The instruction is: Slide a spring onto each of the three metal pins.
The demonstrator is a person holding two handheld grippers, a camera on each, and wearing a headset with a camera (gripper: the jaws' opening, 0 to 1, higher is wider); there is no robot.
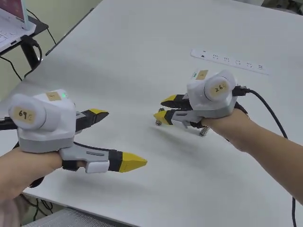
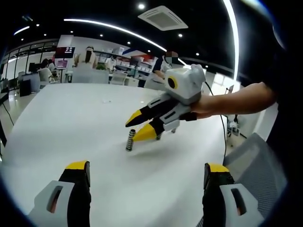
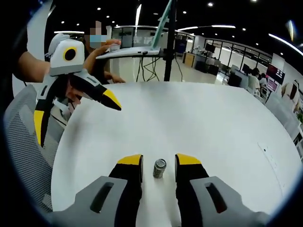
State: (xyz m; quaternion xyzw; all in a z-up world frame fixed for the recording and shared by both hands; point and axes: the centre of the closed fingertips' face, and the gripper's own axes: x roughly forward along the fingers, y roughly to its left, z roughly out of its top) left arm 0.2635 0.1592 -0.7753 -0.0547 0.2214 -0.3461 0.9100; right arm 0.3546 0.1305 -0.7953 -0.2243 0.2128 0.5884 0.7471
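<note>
One spring (image 3: pixel 159 169) upright on white table (image 1: pixel 132 56); power strip (image 1: pixel 232 61); open office behind.

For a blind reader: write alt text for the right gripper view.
A small spring stands upright on the white table between the right gripper's open jaws, touching neither. The left gripper, also open, hovers upper left.

a wide white table (image 1: pixel 132 42) carrying a power strip (image 1: pixel 230 61), a laptop (image 1: pixel 9 23) off its corner, strip lights (image 2: pixel 109 26) across a dark ceiling (image 2: pixel 199 19).
</note>
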